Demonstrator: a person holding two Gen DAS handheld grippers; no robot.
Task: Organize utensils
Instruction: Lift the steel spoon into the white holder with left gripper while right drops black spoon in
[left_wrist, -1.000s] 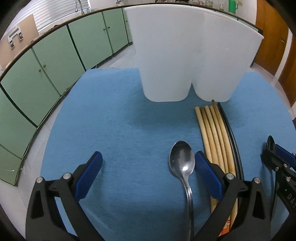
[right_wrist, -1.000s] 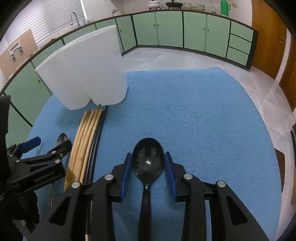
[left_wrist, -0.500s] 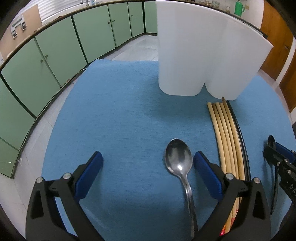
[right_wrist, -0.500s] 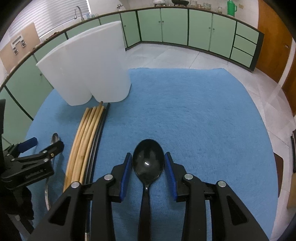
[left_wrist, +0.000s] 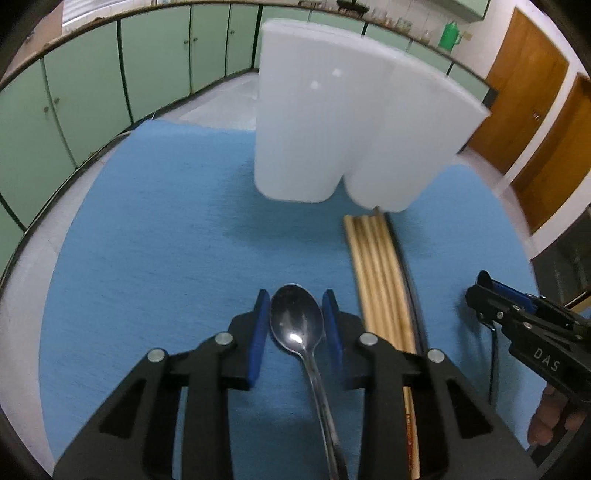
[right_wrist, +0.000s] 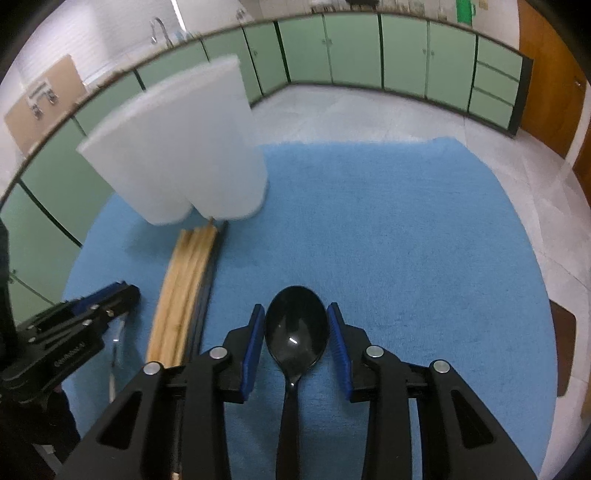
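My left gripper (left_wrist: 296, 325) is shut on a metal spoon (left_wrist: 297, 321), its bowl between the blue pads, above the blue mat (left_wrist: 166, 240). My right gripper (right_wrist: 296, 332) is shut on a black plastic spoon (right_wrist: 296, 328), held the same way. A white two-compartment utensil holder (left_wrist: 354, 122) stands upright at the far side of the mat; it also shows in the right wrist view (right_wrist: 177, 155). Several wooden chopsticks (left_wrist: 380, 273) and a thin black stick (left_wrist: 408, 273) lie between the two grippers, their tips near the holder's base.
The mat covers a round table (left_wrist: 22, 295). Green cabinets (right_wrist: 369, 55) line the walls, with wooden doors (left_wrist: 528, 110) at the right. The right gripper shows at the right edge of the left wrist view (left_wrist: 517, 317).
My left gripper has closed from wide open onto the metal spoon's bowl and lifted it. The right gripper still holds the black spoon; both views have risen slightly.
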